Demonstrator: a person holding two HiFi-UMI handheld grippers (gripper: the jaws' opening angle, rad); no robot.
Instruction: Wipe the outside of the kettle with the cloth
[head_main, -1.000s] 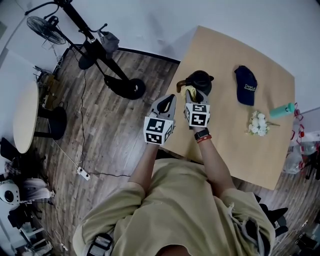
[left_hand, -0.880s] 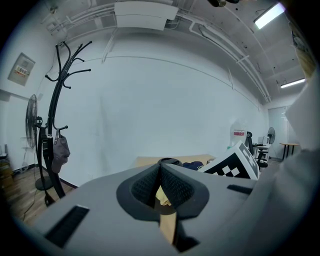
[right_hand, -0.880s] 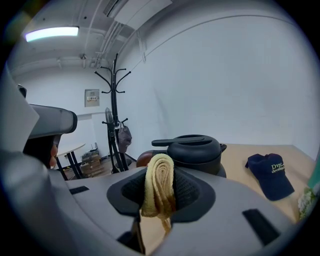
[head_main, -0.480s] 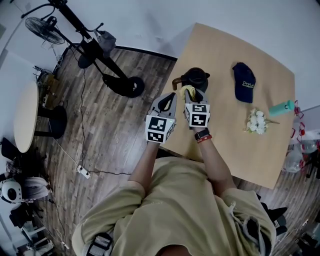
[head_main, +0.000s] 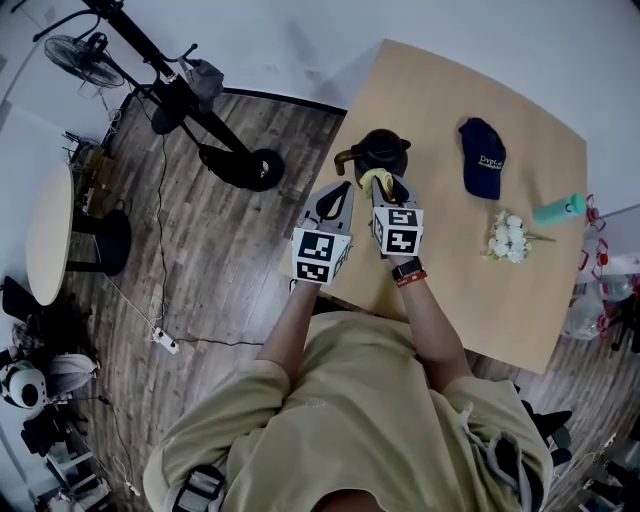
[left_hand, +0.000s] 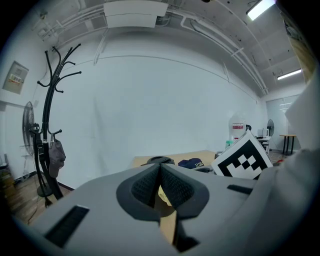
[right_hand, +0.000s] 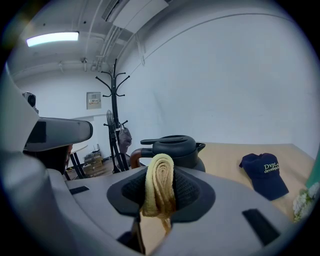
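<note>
A black kettle (head_main: 381, 152) with a brown handle stands near the left edge of the wooden table (head_main: 470, 250); it also shows in the right gripper view (right_hand: 175, 150), just beyond the jaws. My right gripper (head_main: 385, 186) is shut on a folded yellow cloth (right_hand: 159, 185), held close in front of the kettle. The cloth (head_main: 376, 182) pokes out of the jaws in the head view. My left gripper (head_main: 335, 200) hovers left of it at the table edge, jaws shut with nothing between them (left_hand: 160, 187).
A navy cap (head_main: 484, 156), a bunch of white flowers (head_main: 505, 237) and a teal bottle (head_main: 558, 209) lie on the table to the right. A coat stand (head_main: 190, 95), a fan (head_main: 78, 58) and a round side table (head_main: 48, 232) stand on the wood floor at left.
Both grippers have drifted slightly toward the kettle; the cloth stays gripped in the right one. The head view has shifted a little.
</note>
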